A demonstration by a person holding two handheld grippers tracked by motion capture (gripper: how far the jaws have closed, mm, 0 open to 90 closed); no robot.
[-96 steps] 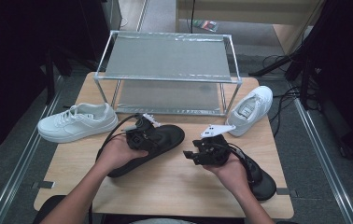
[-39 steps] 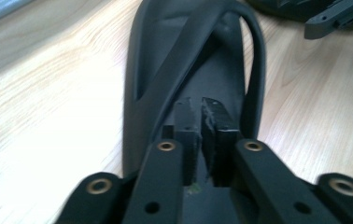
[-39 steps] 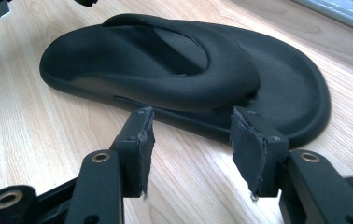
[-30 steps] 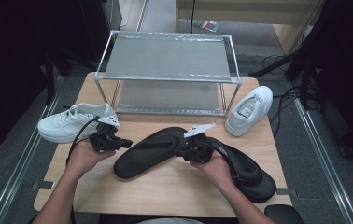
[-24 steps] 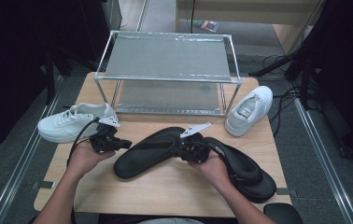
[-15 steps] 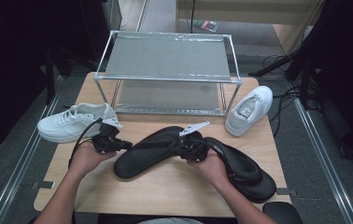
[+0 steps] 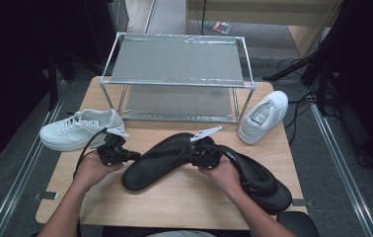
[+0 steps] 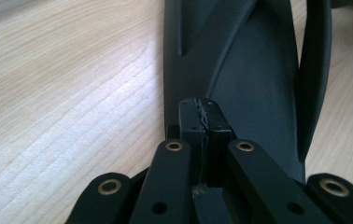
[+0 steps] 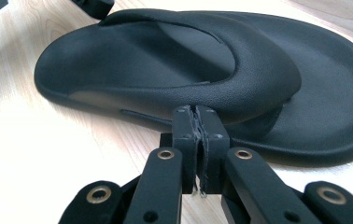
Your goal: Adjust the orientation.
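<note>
Jaws of the left gripper (image 8: 201, 135) stand pressed together with nothing between them, their tips just at the edge of the black rubber flip-flop sandal (image 7: 162, 160) that lies across the middle of the light wooden table (image 7: 184, 207). In the left gripper view the sandal's toe strap and footbed run away from the closed tips, with bare wood open to one side. The right gripper (image 9: 201, 135) is likewise closed on nothing, its tips low against the sandal's side, just under the broad strap; whether they touch the rubber I cannot tell. From the high view the left gripper (image 7: 125, 155) sits at the sandal's left end and the right gripper (image 7: 197, 157) at its right end, so the sandal lies between them. Open table lies in front of the sandal, toward the near edge. A second black flip-flop (image 7: 258, 177) lies under and beside the right hand (image 7: 221, 173), reaching close to the table's right front corner. Behind stands a two-tier metal shoe rack (image 7: 174, 64), closing off the far side. A white lace-up sneaker (image 7: 78, 129) rests just behind the left gripper at the left edge, and another white sneaker (image 7: 263, 116) sits by the rack's right leg, near the right edge.
</note>
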